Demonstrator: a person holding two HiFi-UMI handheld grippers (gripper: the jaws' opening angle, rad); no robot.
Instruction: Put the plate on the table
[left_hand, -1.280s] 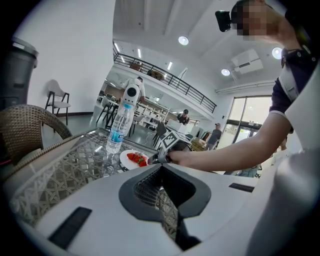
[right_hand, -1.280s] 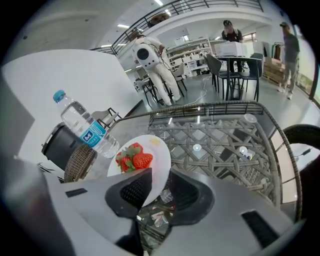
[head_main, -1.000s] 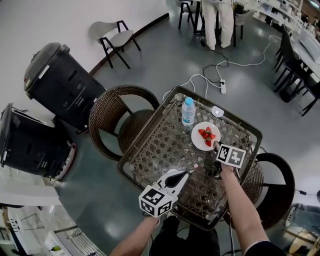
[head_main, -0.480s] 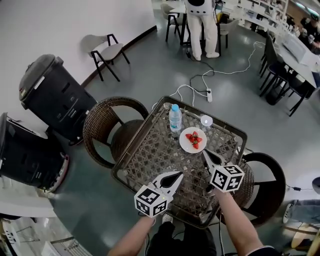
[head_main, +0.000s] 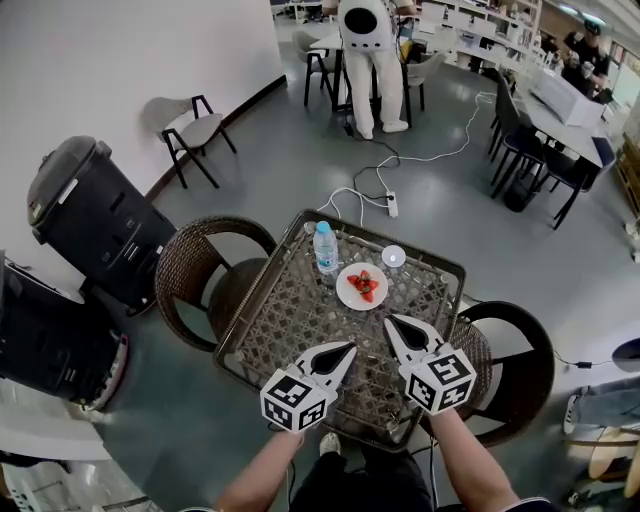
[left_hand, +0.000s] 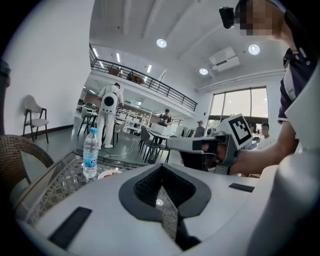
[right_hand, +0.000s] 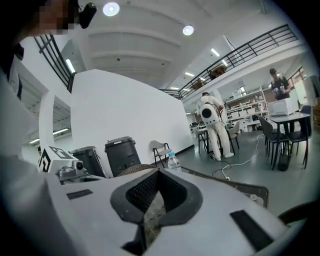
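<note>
A white plate (head_main: 362, 286) with strawberries rests flat on the wicker-and-glass table (head_main: 290, 320), toward its far side. Nothing touches it. My left gripper (head_main: 347, 349) hovers over the near part of the table, shut and holding nothing. My right gripper (head_main: 390, 322) floats beside it, a short way in front of the plate, also shut and empty. In the left gripper view the plate (left_hand: 107, 174) lies ahead on the left, past my shut left gripper (left_hand: 161, 170), with my right gripper (left_hand: 172, 144) across on the right. My right gripper (right_hand: 159, 173) has only the table between its jaws.
A water bottle (head_main: 326, 248) stands left of the plate, and a small white round object (head_main: 393, 256) lies behind it. Wicker chairs (head_main: 200, 270) (head_main: 520, 365) flank the table. Black bins (head_main: 85, 215) stand on the left. A person (head_main: 370, 60) stands far back.
My right gripper has drawn back from the plate's near rim toward me and now sits level with the left one. The plate has stayed on the table. The view has shifted back.
</note>
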